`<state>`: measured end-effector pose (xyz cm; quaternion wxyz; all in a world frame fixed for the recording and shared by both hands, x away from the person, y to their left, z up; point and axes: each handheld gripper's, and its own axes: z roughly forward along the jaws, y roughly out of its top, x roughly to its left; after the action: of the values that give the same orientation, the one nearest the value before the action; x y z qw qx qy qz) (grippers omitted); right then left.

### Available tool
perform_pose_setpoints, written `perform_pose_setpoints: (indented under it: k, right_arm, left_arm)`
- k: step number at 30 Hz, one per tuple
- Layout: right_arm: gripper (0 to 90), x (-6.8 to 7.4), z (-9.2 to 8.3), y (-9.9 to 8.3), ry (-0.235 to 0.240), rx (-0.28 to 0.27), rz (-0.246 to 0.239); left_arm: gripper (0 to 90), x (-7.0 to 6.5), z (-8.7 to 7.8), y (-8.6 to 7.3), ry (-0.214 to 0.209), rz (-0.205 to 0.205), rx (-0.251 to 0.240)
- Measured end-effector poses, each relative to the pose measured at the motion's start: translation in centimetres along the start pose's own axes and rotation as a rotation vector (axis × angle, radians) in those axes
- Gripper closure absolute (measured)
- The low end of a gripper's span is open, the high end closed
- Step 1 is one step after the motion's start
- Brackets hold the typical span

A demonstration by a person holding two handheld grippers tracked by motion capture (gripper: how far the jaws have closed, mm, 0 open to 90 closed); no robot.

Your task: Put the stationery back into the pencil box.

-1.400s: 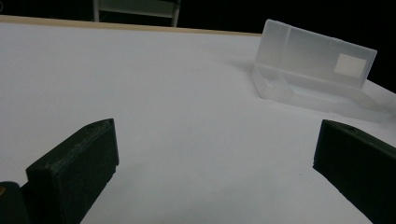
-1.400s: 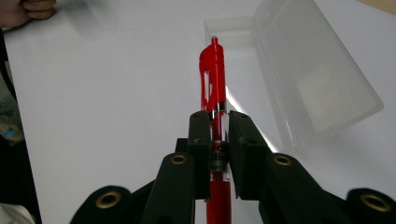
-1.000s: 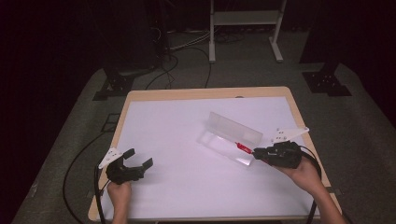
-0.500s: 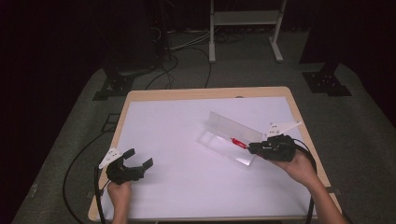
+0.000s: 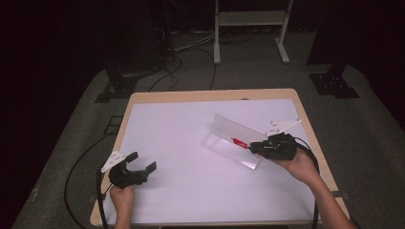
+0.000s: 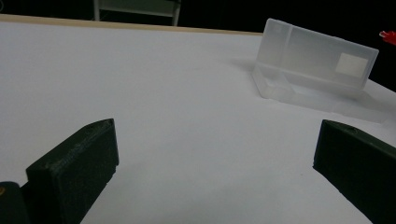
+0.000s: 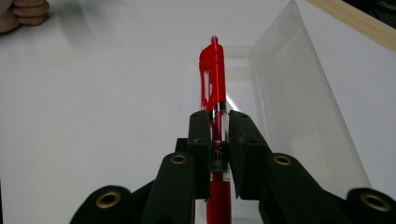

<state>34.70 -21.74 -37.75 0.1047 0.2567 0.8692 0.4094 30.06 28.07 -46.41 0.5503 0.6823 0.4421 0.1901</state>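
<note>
No legible writing; the clear case (image 6: pixel 317 70) bears one blank pale label. Right gripper (image 7: pixel 218 135) is clamped on a red pen (image 7: pixel 214 70), which projects ahead of its jaws over the open case. Left gripper (image 5: pixel 141 168) is spread wide, holding nothing, on the table (image 5: pixel 181 143) well apart from the case.

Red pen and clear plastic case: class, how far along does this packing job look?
Done: the clear plastic case lies open on the table. In hand: the right gripper clamps the red pen over the case's tray. Left: likely laying the pen inside and closing the lid; the left gripper waits open.
</note>
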Motion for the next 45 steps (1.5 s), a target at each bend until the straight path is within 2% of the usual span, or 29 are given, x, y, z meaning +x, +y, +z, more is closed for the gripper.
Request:
perform_pose_setpoints:
  k: [14, 45]
  right_arm:
    - [78.9, -0.3, 1.3, 1.2, 0.008, 0.008, -0.019]
    - [78.9, -1.2, 4.7, 2.3, 0.019, 0.051, -0.011]
  left_arm:
    - [0.0, 0.0, 0.0, 0.0, 0.0, 0.0, -0.002]
    - [0.0, 0.0, 0.0, 0.0, -0.002, -0.001, -0.003]
